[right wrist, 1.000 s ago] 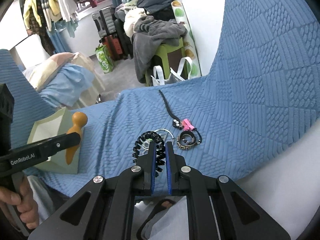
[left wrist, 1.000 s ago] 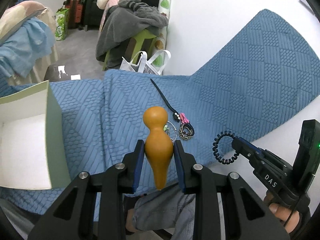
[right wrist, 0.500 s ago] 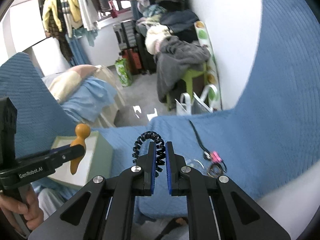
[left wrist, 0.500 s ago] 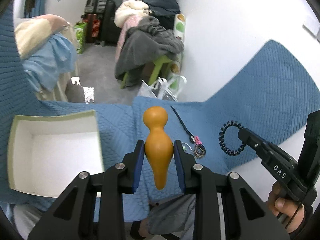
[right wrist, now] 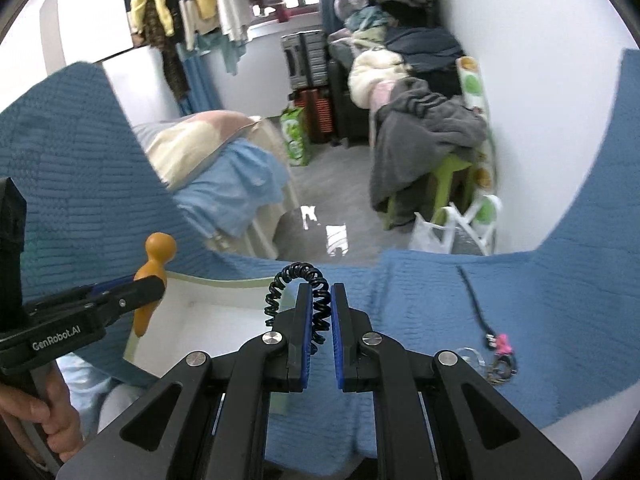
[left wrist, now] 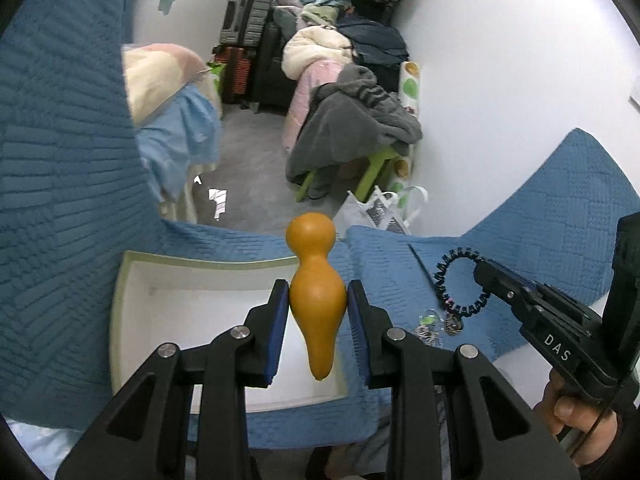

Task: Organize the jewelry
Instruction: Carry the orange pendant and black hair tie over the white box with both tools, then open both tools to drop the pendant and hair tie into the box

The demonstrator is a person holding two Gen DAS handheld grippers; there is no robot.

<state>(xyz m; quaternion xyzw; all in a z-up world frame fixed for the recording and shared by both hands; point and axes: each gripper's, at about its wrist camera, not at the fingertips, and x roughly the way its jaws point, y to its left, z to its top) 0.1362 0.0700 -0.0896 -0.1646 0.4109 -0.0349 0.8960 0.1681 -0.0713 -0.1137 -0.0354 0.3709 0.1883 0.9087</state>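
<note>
My left gripper (left wrist: 318,300) is shut on an orange gourd-shaped piece (left wrist: 316,292) and holds it above the open white box (left wrist: 132,312). My right gripper (right wrist: 318,300) is shut on a black spiral hair tie (right wrist: 296,276), raised above the blue quilt beside the box's right wall (right wrist: 224,280). The right gripper also shows in the left wrist view (left wrist: 486,278) with the hair tie (left wrist: 460,284). The gourd shows at the left of the right wrist view (right wrist: 154,264). Loose jewelry (right wrist: 496,354) and a black strap (right wrist: 474,300) lie on the quilt.
The blue quilt (left wrist: 60,220) covers the surface and folds up at both sides. Behind it are a grey floor, a green stool piled with clothes (left wrist: 360,128), a bed (right wrist: 224,164) and suitcases. A white wall stands to the right.
Both grippers have lifted and swung left with their loads. The white box has come under the left gripper, and the jewelry pile has dropped to the lower right.
</note>
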